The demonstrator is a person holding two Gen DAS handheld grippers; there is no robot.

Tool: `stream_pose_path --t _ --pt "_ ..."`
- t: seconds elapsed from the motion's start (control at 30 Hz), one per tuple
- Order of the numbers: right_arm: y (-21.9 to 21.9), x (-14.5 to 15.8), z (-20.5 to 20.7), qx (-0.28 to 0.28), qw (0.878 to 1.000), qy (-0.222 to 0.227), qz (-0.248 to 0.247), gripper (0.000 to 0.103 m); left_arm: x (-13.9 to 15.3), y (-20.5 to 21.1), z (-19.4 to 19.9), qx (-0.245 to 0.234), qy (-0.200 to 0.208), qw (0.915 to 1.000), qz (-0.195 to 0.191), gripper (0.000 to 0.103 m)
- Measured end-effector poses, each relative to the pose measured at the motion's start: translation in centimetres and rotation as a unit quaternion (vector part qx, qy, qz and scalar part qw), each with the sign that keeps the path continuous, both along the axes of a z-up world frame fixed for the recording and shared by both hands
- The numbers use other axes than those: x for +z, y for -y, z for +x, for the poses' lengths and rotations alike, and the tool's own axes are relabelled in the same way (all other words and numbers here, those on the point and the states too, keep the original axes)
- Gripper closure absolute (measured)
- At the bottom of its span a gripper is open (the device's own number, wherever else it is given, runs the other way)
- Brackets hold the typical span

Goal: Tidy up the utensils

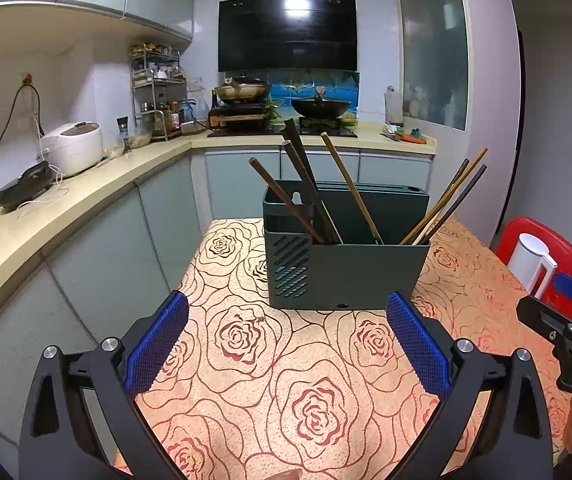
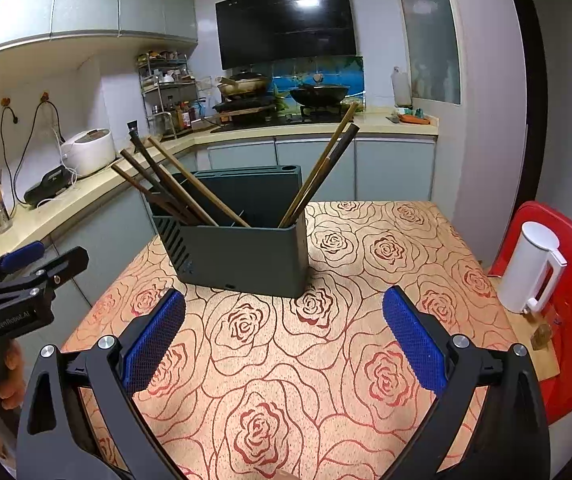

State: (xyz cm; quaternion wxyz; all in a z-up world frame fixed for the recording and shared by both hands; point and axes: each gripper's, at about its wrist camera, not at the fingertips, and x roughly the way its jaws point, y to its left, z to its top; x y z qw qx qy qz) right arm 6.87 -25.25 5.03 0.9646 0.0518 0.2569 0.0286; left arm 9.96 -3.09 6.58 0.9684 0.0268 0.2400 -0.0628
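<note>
Chopsticks (image 1: 306, 188): splayed in holder (image 1: 346, 268), two clusters.
Left claw (image 1: 286, 344): wide open, empty.
Right claw (image 2: 284, 340): same.
Tip: pinch one stick high, lift straight.

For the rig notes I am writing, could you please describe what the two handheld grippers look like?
Both match. The left gripper and the right gripper each have a black frame of angular linkage arms joined by round silver bolts. The fingers are faced with blue pads in a fine diamond texture. White lettering marks the black body of each. No cables or sleeves show.
</note>
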Motion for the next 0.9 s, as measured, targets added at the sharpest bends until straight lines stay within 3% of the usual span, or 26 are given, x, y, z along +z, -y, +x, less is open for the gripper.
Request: stream_pose_path --t 0.47,0.9 --pt "-1.4 -0.5 -1.7 0.014 1.0 0.013 0.001 0.007 -0.1 0.1 -2.5 0.005 0.04 0.9992 0.003 0.007" --pt "-1.3 -0.5 -1.9 0.008 1.0 0.017 -0.003 0.007 -0.7 0.5 -2.9 0.002 0.044 0.9989 0.017 0.007"
